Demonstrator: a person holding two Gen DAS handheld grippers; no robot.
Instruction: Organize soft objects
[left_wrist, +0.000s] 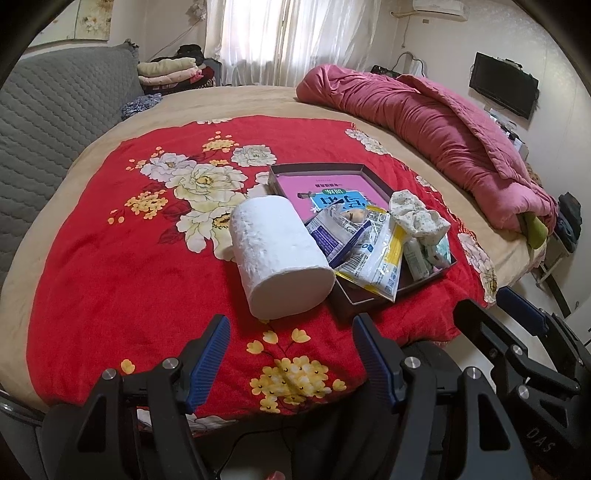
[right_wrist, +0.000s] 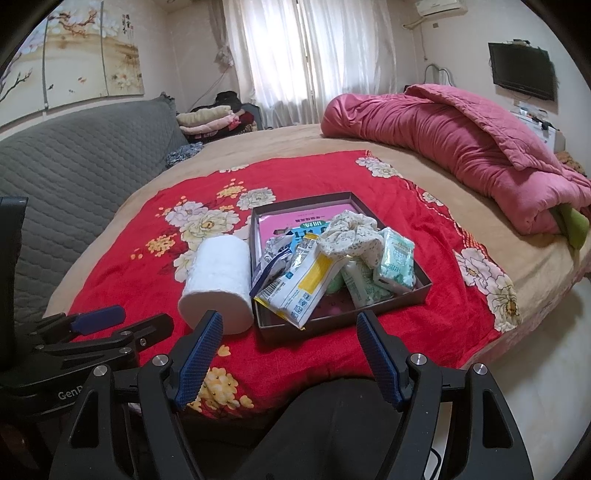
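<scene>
Lying on its side on the red flower blanket (left_wrist: 110, 258), the white paper roll (left_wrist: 277, 254) touches the near left corner of the dark box (left_wrist: 369, 299). The box holds a yellow and white packet (left_wrist: 380, 258), a flowery cloth bundle (left_wrist: 417, 218) and green tissue packs (right_wrist: 395, 258). The left tool (left_wrist: 291, 332) has its blue fingers (left_wrist: 210, 347) apart and holds nothing. The right tool (right_wrist: 291, 328) is spread wide too, with nothing in it. A pink quilt (left_wrist: 443, 125) lies far back on the bed.
</scene>
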